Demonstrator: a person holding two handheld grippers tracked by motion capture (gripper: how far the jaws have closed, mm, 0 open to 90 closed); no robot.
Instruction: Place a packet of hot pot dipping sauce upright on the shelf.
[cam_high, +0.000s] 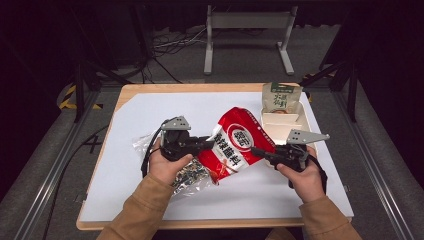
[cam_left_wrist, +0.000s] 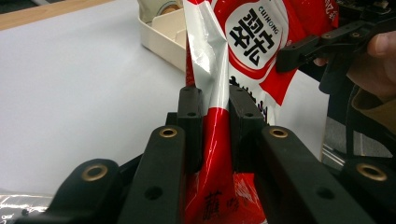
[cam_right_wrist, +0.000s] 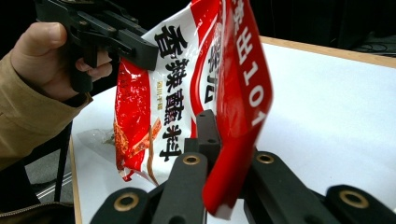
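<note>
A red and white snack bag (cam_high: 237, 142) with black characters hangs above the middle of the table between both grippers. My left gripper (cam_high: 209, 143) is shut on the bag's left edge. In the left gripper view its jaws (cam_left_wrist: 215, 100) pinch a crumpled red and silver fold of the bag (cam_left_wrist: 254, 42). My right gripper (cam_high: 254, 149) is shut on the bag's right edge. In the right gripper view that edge of the bag (cam_right_wrist: 163, 107) stands clamped between the right gripper's (cam_right_wrist: 224, 126) jaws. Each gripper view shows the other gripper holding the far side (cam_left_wrist: 292, 53) (cam_right_wrist: 140, 51).
A clear packet of dark and light bits (cam_high: 192, 175) lies on the white table cover (cam_high: 150, 115) under the left hand. A cream tray (cam_high: 295, 125) sits at the right, behind the right gripper. A beige and green pouch (cam_high: 281, 95) stands at its far end.
</note>
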